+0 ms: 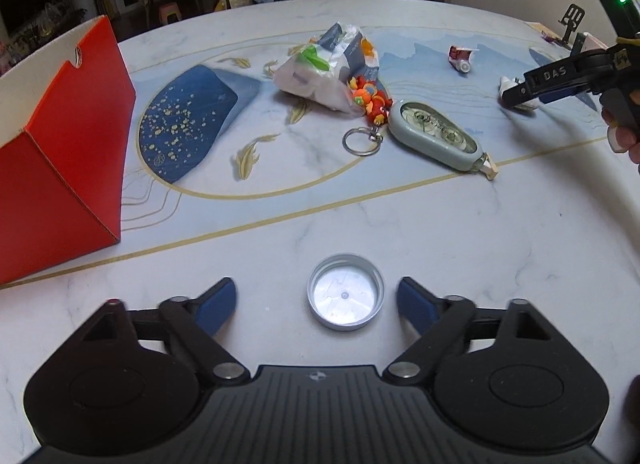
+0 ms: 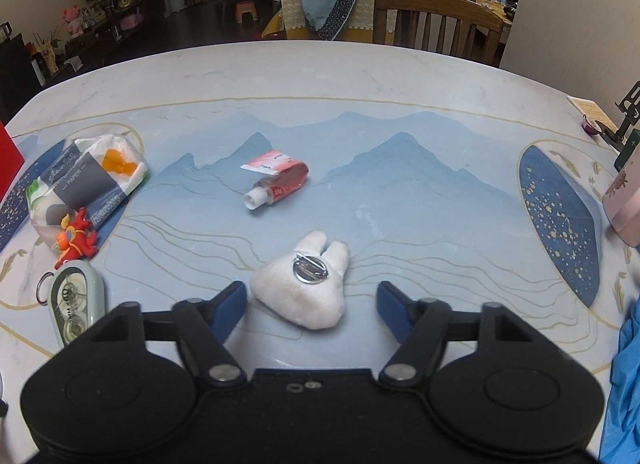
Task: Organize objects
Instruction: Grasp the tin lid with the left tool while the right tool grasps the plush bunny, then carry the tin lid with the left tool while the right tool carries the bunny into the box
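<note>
My left gripper (image 1: 316, 304) is open around a metal jar lid (image 1: 345, 291) that lies upside down on the table between its blue pads. My right gripper (image 2: 312, 304) is open, with a white plush pin badge (image 2: 304, 284) lying between its fingers. It also shows in the left wrist view (image 1: 520, 98) over that badge. A tissue pack (image 1: 328, 68), an orange-red keychain (image 1: 370, 102), a grey-green tape dispenser (image 1: 438, 136) and a small red tube (image 2: 278, 182) lie on the table.
A red open box (image 1: 60, 144) stands at the left of the table (image 1: 400, 232). A wooden chair (image 2: 436, 20) stands at the far edge. A pink box (image 2: 624, 200) and a phone stand (image 2: 628, 112) are at the right edge.
</note>
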`<state>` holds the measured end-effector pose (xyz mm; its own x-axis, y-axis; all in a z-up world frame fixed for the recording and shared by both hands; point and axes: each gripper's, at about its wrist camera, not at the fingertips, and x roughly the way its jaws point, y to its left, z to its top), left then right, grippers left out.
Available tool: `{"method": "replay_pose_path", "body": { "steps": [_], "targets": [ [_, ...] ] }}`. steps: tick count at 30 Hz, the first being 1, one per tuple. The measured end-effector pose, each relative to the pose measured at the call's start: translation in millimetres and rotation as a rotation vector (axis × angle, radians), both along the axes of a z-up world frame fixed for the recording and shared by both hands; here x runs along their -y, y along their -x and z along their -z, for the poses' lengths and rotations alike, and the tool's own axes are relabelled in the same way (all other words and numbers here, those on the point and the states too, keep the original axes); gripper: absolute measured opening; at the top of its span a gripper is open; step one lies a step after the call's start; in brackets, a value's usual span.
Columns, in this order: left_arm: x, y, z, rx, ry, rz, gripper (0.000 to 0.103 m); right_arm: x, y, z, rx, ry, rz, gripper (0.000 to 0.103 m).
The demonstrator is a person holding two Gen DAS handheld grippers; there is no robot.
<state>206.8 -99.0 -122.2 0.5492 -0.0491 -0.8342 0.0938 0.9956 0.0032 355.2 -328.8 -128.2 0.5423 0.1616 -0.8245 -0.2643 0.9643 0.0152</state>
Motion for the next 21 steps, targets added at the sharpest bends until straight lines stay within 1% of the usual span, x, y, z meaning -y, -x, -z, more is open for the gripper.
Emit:
{"method": "replay_pose_path", "body": {
  "steps": [2, 3, 4, 5, 8, 9, 14, 17, 19, 21],
  "targets": [
    [1, 0, -2, 0.006, 0.0, 0.008, 0.067, 0, 0, 1, -0.005, -0.006, -0.001, 0.061],
    [2, 0, -3, 0.008, 0.0, 0.013, 0.063, -1, 0, 1, -0.007, -0.006, -0.001, 0.06],
    [3, 0, -4, 0.011, 0.002, 0.018, 0.054, -1, 0, 1, -0.008, -0.004, -0.002, 0.059],
    [4, 1, -5, 0.011, 0.002, 0.022, 0.048, -2, 0, 2, -0.011, -0.001, -0.003, 0.056],
    [6, 2, -6, 0.008, 0.0, 0.029, 0.038, -4, 2, 2, -0.012, 0.009, -0.01, 0.048],
    [7, 3, -6, 0.009, 0.0, 0.035, 0.038, -5, 3, 2, -0.009, 0.013, -0.012, 0.049],
    [5, 4, -7, 0.006, 0.01, 0.041, 0.038, -6, 8, 1, 0.013, 0.044, -0.022, 0.045],
    [2, 4, -7, 0.001, 0.019, 0.032, 0.038, -5, 13, -4, 0.021, 0.037, -0.024, 0.045],
    [1, 4, -8, -0.008, 0.011, 0.019, 0.038, -5, 19, -9, 0.024, 0.028, -0.024, 0.045],
    [-2, 5, -9, -0.016, 0.028, 0.005, 0.038, -6, 25, -16, 0.024, 0.018, -0.027, 0.045]
  ]
}}
